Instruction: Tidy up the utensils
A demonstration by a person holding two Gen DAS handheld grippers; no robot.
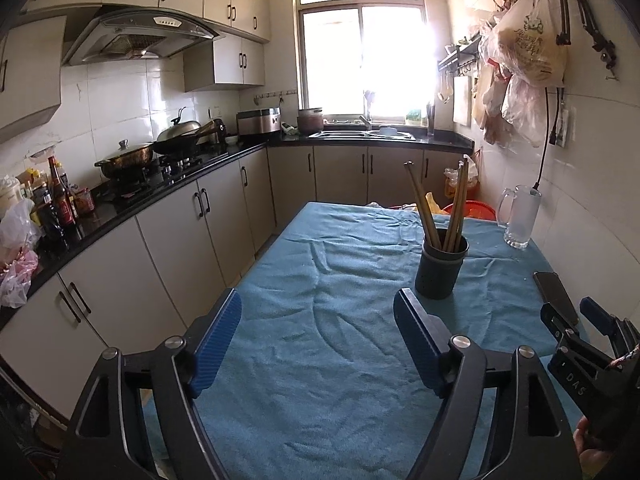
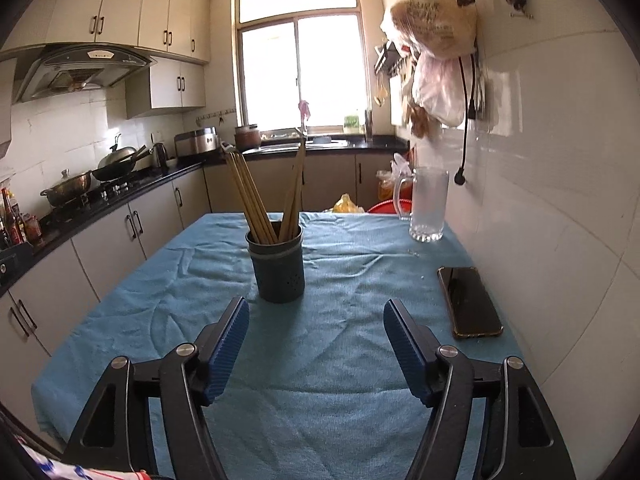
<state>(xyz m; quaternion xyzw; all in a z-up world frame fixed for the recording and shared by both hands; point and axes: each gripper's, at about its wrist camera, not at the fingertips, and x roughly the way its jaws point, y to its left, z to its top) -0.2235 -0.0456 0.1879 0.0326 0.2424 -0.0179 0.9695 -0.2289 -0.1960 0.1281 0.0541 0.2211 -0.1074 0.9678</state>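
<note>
1. Blue-padded fingers fill the foreground of each wrist view: the left claw [image 1: 318, 316] and the right claw [image 2: 316, 322] both stand wide apart and hold nothing, hovering low over the cloth.
2. Ahead of them, toward the middle of the bench, stands the dark holder [image 2: 277, 266], upright, with the wooden chopsticks [image 2: 256, 200] inside it, splayed in two leaning bunches, tips down. No loose utensil shows anywhere on the cloth, so by my reading the sorting looks finished or nearly so.
3. If a further step remains, it would likely be tidying the bunches. Done well, that means approaching from above, closing on the sticks near their upper ends, and steadying the holder with the other claw — it looks light and might tip.
4. Outward from the holder: a phone [image 2: 470, 302] lies flat at the wall side, just right of the right claw, and a frosted glass mug [image 2: 429, 204] stands at the far corner. Both are well apart from the holder.
5. Covering the bench is a blue cloth [image 2: 320, 380], rumpled into soft ridges that could snag a dragged base.
6. Around it is a narrow kitchen — a black worktop with pans on the hob to the left, a bright window beyond the sink, plastic bags hanging on the tiled wall at right.
</note>
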